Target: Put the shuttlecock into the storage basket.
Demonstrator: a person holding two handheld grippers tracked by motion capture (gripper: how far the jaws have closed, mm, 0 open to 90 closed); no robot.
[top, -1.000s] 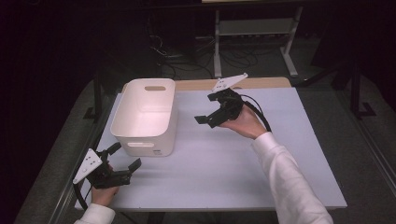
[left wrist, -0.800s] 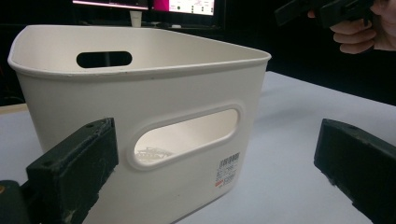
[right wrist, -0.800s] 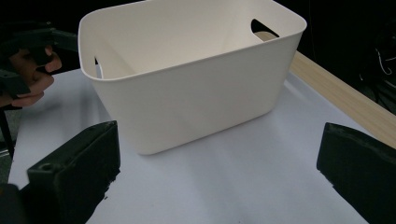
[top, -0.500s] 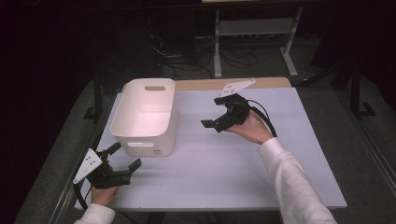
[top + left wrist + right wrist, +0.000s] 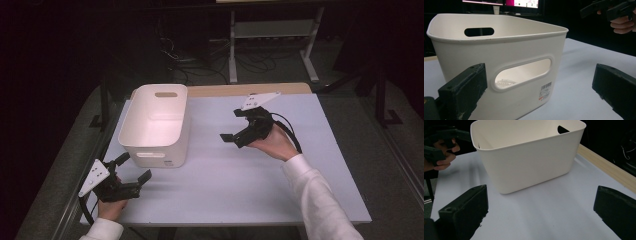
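Left gripper point(image 5: 131, 170), jaws spread and empty, sits just off the white bin's point(image 5: 156, 125) near short end, closer than the open right gripper point(image 5: 234, 126).

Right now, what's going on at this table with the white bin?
A person sits at a white table with a two-jaw gripper in each hand. A white plastic bin with handle slots stands on the table's left side. The left gripper is near the table's front left corner, jaws open and pointed at the bin's near end without touching it. The right gripper is held to the right of the bin, jaws open and aimed at its long side, also apart from it. Neither gripper holds anything.
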